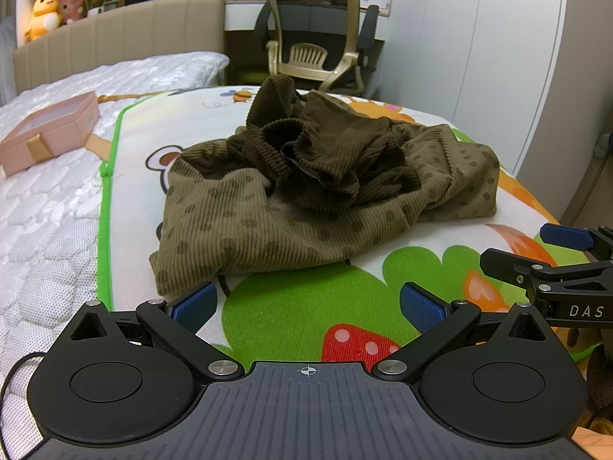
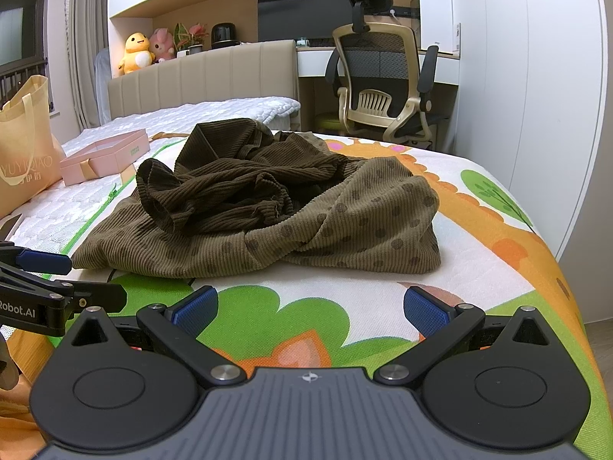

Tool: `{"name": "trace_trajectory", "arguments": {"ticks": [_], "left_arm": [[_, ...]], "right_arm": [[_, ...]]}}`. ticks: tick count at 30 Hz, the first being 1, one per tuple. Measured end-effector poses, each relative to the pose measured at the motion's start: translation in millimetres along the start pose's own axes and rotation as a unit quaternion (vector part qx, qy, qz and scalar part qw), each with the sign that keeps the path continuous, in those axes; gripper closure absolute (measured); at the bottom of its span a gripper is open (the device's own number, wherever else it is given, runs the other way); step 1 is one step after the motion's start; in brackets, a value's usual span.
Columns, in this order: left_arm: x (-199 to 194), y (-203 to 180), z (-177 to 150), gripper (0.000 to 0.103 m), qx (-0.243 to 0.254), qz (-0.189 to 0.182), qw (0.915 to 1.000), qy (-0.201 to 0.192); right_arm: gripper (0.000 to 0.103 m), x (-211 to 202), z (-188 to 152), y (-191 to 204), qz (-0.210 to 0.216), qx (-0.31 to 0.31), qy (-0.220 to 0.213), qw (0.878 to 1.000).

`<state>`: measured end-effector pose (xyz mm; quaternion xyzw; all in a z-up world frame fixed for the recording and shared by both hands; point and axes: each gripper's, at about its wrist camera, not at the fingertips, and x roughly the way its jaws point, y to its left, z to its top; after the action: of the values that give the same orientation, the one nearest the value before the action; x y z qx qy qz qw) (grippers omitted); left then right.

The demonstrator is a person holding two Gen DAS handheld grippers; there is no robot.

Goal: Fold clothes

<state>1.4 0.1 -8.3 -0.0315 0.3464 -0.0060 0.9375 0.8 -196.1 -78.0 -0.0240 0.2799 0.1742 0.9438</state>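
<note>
The bed [image 2: 214,113] fills the left and middle of both views, its white quilted mattress running back to a padded headboard. Over its near end lies a cartoon-print mat [image 2: 383,306] with a green border, spreading across the lower half of each frame.

The brown corduroy garment [image 2: 268,214] sits on that mat at the centre of both views, bunched and not folded: a lighter dotted layer lies fairly flat beneath, while darker ribbed fabric is heaped and twisted on top, with a cuff-like opening [image 1: 283,142] standing up in the pile.

At the left of the frame a pink gift box [image 1: 49,134] rests on the mattress, well apart from the garment. A beige tote bag [image 2: 23,142] stands at the far left of the right wrist view.

The left claw [image 1: 306,304] is spread wide and holds nothing, low over the mat just short of the garment's near hem. The right claw [image 2: 310,306] is likewise spread and empty, near the hem.

Likely trouble lies in the tangle. A pinch into the heap could catch two layers at once, so the fabric drags as a lump instead of opening flat. A pull on the hem alone may slide the whole garment across the smooth mat, or lift the mat's cloth with it.
</note>
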Motion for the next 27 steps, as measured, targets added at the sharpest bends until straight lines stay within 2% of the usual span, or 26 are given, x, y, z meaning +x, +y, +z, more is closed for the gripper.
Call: {"name": "trace_trajectory", "arguments": {"ticks": [9,13,17,19,22,25,27], "left_arm": [[7.0,5.0,1.1,0.000,-0.008,-0.008,0.9998,0.015],[13.7,9.7,10.9,0.000,-0.002,-0.018,0.9996,0.021],[22.4,19.3,41.1,0.000,0.010,-0.033,0.9994,0.002],[27.8,29.9,62.5,0.000,0.003,-0.043,0.9989,-0.016],[44.8,47.0,92.1,0.000,-0.008,-0.059,0.9977,-0.032],[79.1,63.6,118.7,0.000,-0.011,-0.067,0.9974,-0.024],[102.6,77.9,131.2,0.000,-0.020,-0.069,0.9974,-0.012]], "right_arm": [[0.000,11.0,4.2,-6.0,0.016,0.006,0.016,1.000],[0.000,33.2,28.8,-29.3,0.021,0.019,0.023,0.999],[0.000,70.3,57.4,-64.7,0.027,0.069,0.042,0.996],[0.000,93.1,68.5,-82.9,0.043,0.105,0.054,0.992],[0.000,124.3,77.7,-95.2,0.048,0.120,0.069,0.989],[0.000,149.7,76.8,-101.5,0.042,0.130,0.099,0.986],[0.000,149.5,78.9,-100.9,0.045,0.123,0.103,0.986]]}}
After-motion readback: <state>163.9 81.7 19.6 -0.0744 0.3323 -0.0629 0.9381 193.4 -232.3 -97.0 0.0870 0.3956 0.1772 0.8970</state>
